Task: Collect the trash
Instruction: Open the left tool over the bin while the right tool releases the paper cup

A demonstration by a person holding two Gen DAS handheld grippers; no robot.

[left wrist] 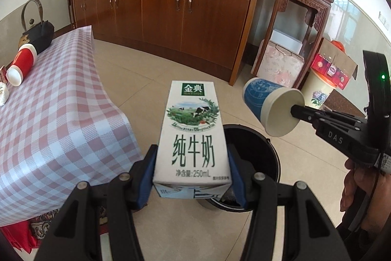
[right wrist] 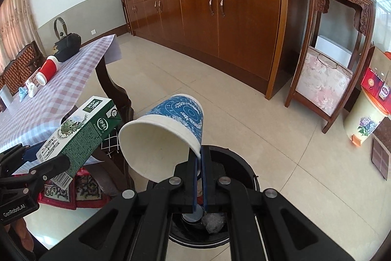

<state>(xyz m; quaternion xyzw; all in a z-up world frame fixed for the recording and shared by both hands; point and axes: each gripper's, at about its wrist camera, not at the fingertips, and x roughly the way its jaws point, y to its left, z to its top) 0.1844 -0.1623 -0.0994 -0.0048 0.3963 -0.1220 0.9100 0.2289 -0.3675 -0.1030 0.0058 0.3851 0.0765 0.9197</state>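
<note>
Left gripper: your left gripper [left wrist: 193, 175] is clamping a milk carton [left wrist: 193, 133] between its blue pads, jaws standing about half open around the carton's width, gripping its lower end.
Milk carton: it is pointing away from you, printed face up, and it is hanging above the near rim of the black trash bin [left wrist: 266, 146]. In the right wrist view the same milk carton [right wrist: 80, 133] is showing its green side at the left, tilted, beside the table edge.
Right gripper: your right gripper [right wrist: 200, 158] is pinching the rim of a blue-and-white paper cup [right wrist: 168, 131], jaws closed down to the thin cup wall.
Paper cup: it is lying on its side in the grip, open mouth facing the camera and to the left, base pointing away. In the left wrist view the paper cup [left wrist: 271, 107] is sitting just right of the carton, above the bin's far right edge.
Trash bin: the trash bin [right wrist: 244, 163] is standing on the tiled floor directly under both grippers; some trash is already lying inside.
Table: the checked tablecloth [left wrist: 61, 119] is spreading to your left, and it is carrying a red-and-white cup [left wrist: 22, 62] on its side and a dark kettle [left wrist: 36, 33].
Background: a wooden sideboard [left wrist: 185, 11] is running along the far wall.
</note>
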